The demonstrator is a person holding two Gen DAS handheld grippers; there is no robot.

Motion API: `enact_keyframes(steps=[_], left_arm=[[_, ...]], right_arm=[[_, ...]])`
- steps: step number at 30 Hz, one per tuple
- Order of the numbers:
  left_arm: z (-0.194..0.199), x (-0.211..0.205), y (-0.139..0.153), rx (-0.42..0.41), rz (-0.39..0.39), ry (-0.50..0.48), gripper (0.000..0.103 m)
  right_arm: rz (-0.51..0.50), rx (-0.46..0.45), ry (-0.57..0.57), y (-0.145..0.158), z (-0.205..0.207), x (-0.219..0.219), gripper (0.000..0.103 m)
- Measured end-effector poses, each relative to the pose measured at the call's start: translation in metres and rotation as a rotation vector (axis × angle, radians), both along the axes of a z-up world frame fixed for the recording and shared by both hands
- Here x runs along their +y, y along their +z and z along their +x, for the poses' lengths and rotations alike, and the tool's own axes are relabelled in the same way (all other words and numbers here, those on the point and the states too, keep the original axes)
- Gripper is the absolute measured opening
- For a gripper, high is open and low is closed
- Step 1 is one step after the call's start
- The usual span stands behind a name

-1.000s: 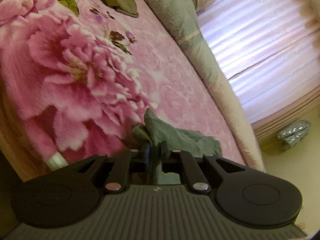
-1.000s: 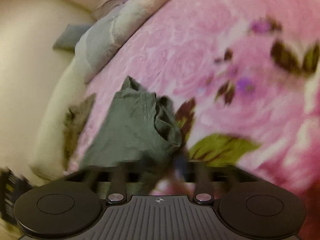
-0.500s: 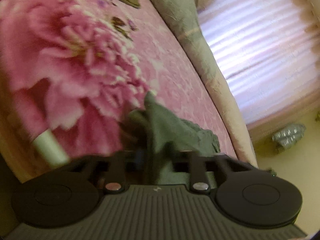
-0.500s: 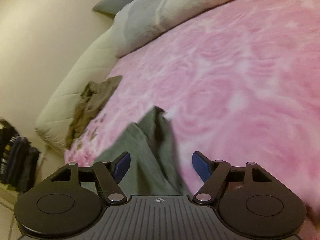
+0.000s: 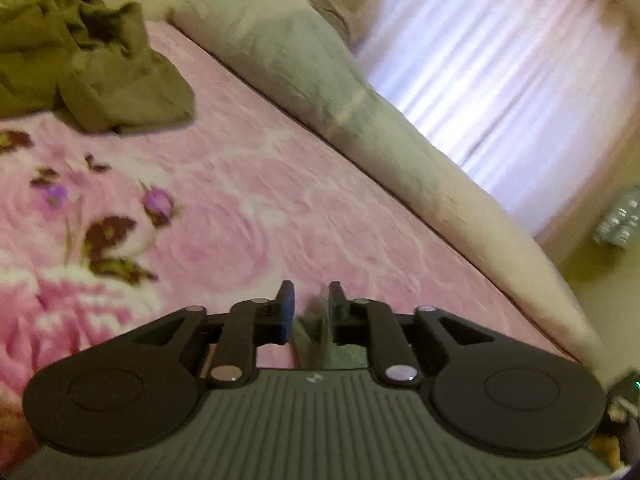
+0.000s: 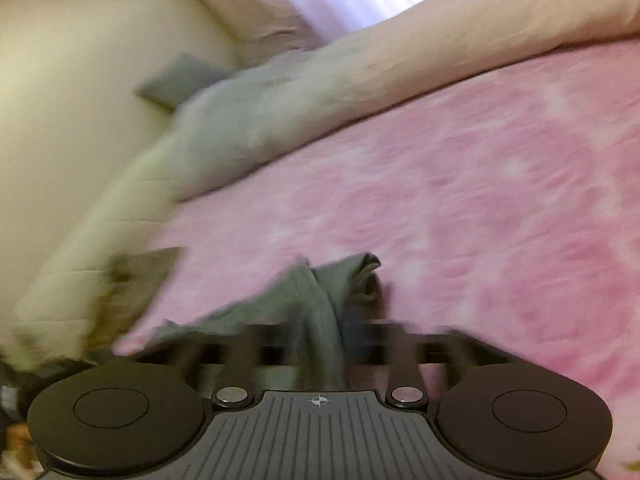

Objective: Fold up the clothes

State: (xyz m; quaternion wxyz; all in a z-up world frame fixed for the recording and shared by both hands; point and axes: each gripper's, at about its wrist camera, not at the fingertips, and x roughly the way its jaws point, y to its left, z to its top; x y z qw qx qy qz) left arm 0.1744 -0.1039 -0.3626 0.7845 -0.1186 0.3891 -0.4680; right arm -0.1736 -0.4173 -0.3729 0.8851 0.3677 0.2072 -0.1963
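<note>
A small grey-green garment (image 6: 288,300) lies bunched on the pink floral blanket (image 6: 480,200). A ridge of it runs back between the fingers of my right gripper (image 6: 328,320). Those fingers are smeared by motion but stand close together on the cloth. In the left wrist view, only a strip of the same garment (image 5: 316,340) shows low between the fingers of my left gripper (image 5: 311,304). They stand a little apart, the blue pad (image 5: 287,312) bare. A crumpled olive garment (image 5: 100,64) lies at the far left of the blanket (image 5: 260,200).
A rolled grey and cream duvet (image 5: 320,60) runs along the bed's far edge, in front of a bright curtain (image 5: 500,60). A pack of bottles (image 5: 618,220) sits on the floor at right. In the right wrist view, a grey pillow (image 6: 180,80) leans against the wall.
My left gripper has opened off the grey-green garment and swung to face the olive pile. My right gripper, wide open half a second ago, has closed on the garment's ridge.
</note>
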Motion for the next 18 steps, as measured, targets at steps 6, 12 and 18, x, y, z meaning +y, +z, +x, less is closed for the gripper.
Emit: enact_keyframes(steps=[6, 12, 18], left_arm=[[-0.047, -0.046, 0.004, -0.088, 0.059, -0.274, 0.012], [-0.078, -0.106, -0.029, -0.216, 0.22, -0.444, 0.008], [-0.039, -0.116, -0.049, -0.264, 0.259, -0.28, 0.003]], right_arm=[[-0.198, 0.03, -0.013, 0.018, 0.02, 0.033, 0.045], [-0.202, 0.106, 0.017, 0.0, 0.038, 0.024, 0.031], [-0.222, 0.2, -0.006, -0.021, 0.048, 0.008, 0.031]])
